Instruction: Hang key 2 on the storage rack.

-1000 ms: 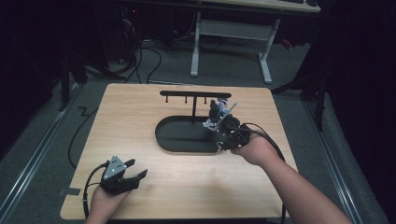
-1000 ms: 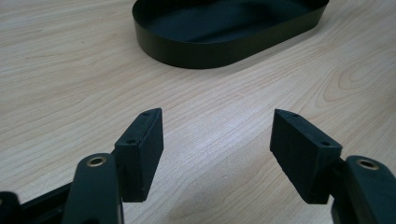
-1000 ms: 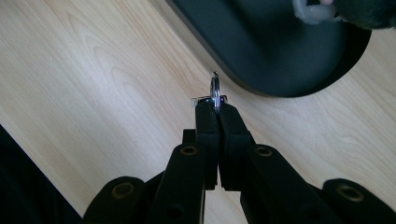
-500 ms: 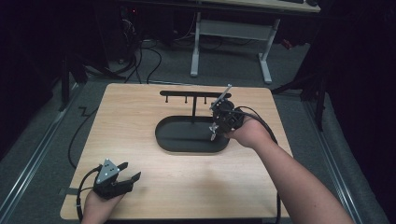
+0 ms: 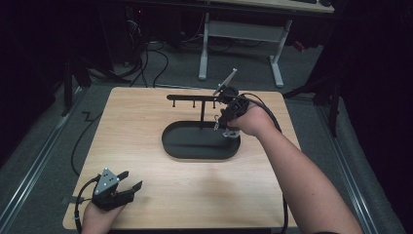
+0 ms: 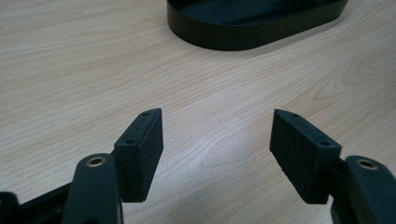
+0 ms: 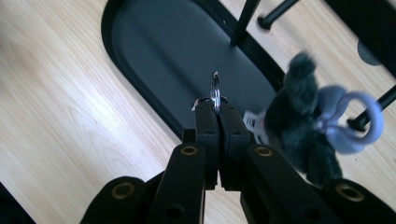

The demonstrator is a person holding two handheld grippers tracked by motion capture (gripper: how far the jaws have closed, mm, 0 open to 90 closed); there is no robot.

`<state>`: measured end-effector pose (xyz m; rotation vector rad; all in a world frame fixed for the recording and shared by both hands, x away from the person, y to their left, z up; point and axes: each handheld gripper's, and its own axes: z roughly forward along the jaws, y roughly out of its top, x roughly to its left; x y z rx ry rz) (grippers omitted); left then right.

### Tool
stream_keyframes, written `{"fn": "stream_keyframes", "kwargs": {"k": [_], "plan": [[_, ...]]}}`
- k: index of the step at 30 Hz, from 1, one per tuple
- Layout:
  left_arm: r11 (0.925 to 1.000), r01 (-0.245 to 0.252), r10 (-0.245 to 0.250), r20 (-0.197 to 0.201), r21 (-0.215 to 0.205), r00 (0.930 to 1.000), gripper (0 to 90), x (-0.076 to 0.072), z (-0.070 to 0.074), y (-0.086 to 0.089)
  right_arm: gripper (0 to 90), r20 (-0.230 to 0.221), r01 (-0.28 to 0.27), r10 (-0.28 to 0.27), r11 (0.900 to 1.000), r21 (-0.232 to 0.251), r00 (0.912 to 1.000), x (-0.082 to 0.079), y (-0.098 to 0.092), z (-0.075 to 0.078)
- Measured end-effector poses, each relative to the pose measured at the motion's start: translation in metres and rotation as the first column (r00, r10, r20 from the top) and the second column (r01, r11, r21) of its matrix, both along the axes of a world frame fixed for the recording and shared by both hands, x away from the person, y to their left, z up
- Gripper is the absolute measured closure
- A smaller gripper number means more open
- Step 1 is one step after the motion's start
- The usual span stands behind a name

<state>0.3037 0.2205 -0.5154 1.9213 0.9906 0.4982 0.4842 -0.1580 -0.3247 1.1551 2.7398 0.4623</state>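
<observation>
Pale wood-grain table point(image 5: 146, 126) carries a black oval tray point(image 5: 185, 146) near its middle, and from the tray rises a thin black post bearing a crossbar with short pegs point(image 5: 195, 98); that post and the pegs stand close ahead of the right gripper point(image 5: 221, 124). Beyond the table, on the grey floor, stand a white desk frame point(image 5: 241, 34) and loose cables. The person's right forearm reaches in from the lower right, wrist bent, holding its gripper over the tray's right end, jaws pointing down toward the tray. Those jaws are pressed together on a small metal key ring point(image 7: 215, 93), from which a grey plush toy point(image 7: 299, 135) with a lilac loop hangs beside the jaws, above the tray's edge. The left gripper point(image 5: 127, 187) rests low at the table's near left corner, well apart from the tray, its jaws wide apart with bare wood between them. From above, the ring and toy are dark and too small to make out; the toy's shape stays blurred up close.
</observation>
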Motion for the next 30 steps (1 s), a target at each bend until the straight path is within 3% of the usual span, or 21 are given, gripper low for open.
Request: {"fn": "stream_keyframes", "kwargs": {"k": [7, 17, 21, 25, 30], "plan": [[1.0000, 0.002, -0.002, 0.000, 0.000, 1.0000, 35.4, 0.001, 0.000, -0.001, 88.9, -0.005, 0.026, -0.026, 1.000, 0.002, 0.9996, 0.011, 0.004, 0.005], [1.0000, 0.003, -0.003, -0.005, -0.002, 1.0000, 35.4, 0.001, 0.000, 0.001, 88.9, 0.028, 0.039, -0.040, 0.999, 0.019, 0.9988, 0.026, 0.007, 0.010], [1.0000, 0.003, -0.003, -0.004, -0.001, 1.0000, 35.4, 0.001, 0.000, 0.001, 88.8, 0.013, 0.048, -0.048, 0.998, 0.034, 0.9987, 0.032, 0.004, 0.009], [1.0000, 0.004, -0.004, -0.004, 0.000, 1.0000, 35.4, 0.001, 0.000, 0.001, 88.8, 0.000, 0.065, -0.065, 0.998, 0.019, 0.9979, 0.034, 0.005, 0.005], [1.0000, 0.005, -0.005, -0.003, 0.001, 1.0000, 35.4, 0.002, 0.000, 0.000, 88.6, 0.011, 0.076, -0.076, 0.996, 0.038, 0.9971, 0.038, 0.001, 0.006]]}}
